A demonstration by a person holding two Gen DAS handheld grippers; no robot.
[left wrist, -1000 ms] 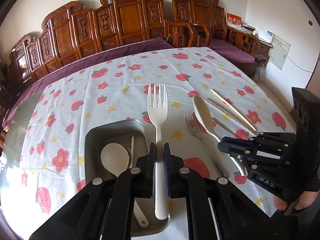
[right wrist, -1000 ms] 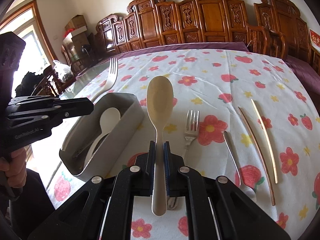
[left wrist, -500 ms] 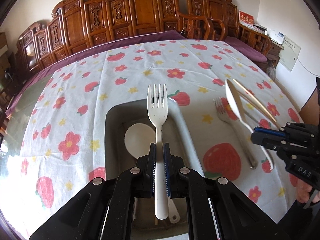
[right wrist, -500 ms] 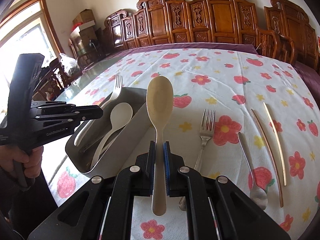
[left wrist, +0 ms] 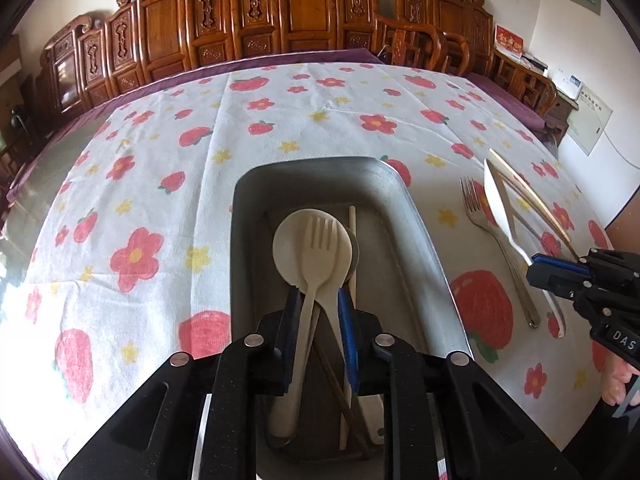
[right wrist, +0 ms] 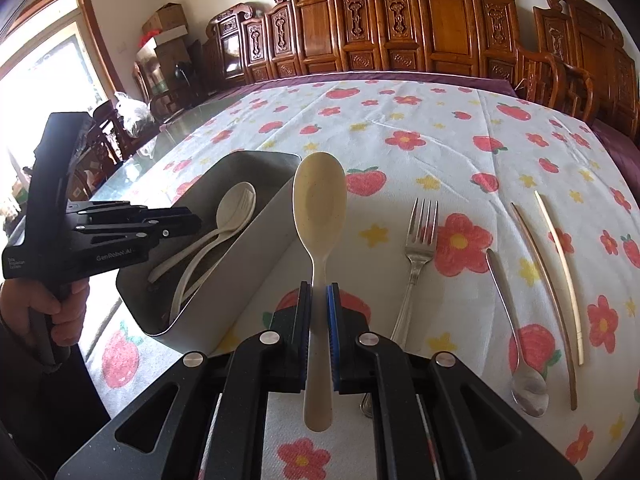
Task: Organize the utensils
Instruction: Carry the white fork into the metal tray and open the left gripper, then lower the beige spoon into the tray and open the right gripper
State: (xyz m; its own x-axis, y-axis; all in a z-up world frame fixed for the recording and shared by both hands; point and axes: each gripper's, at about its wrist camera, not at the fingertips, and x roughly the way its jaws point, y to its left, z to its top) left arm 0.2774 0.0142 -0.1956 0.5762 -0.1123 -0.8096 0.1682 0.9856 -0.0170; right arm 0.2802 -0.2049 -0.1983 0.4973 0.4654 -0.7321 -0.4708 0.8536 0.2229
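A grey metal tray (left wrist: 416, 216) sits on the flowered tablecloth; it also shows in the right wrist view (right wrist: 256, 248). In it lie a cream spoon (left wrist: 288, 240), a cream fork (left wrist: 320, 240) on top of it, and chopsticks (left wrist: 352, 264). My left gripper (left wrist: 318, 300) is open just over the tray, its jaws apart on either side of the fork's handle. My right gripper (right wrist: 319, 296) is shut on a cream spoon (right wrist: 320, 208), held above the table right of the tray.
On the cloth right of the tray lie a metal fork (right wrist: 418, 248), a metal spoon (right wrist: 516, 344) and two golden chopsticks (right wrist: 560, 272). Carved wooden chairs (left wrist: 288, 20) line the table's far side. A window is at the left (right wrist: 48, 80).
My left gripper came down over the tray and opened; the cream fork left its jaws and now lies on the spoon in the tray. The right gripper kept its spoon and shifted little.
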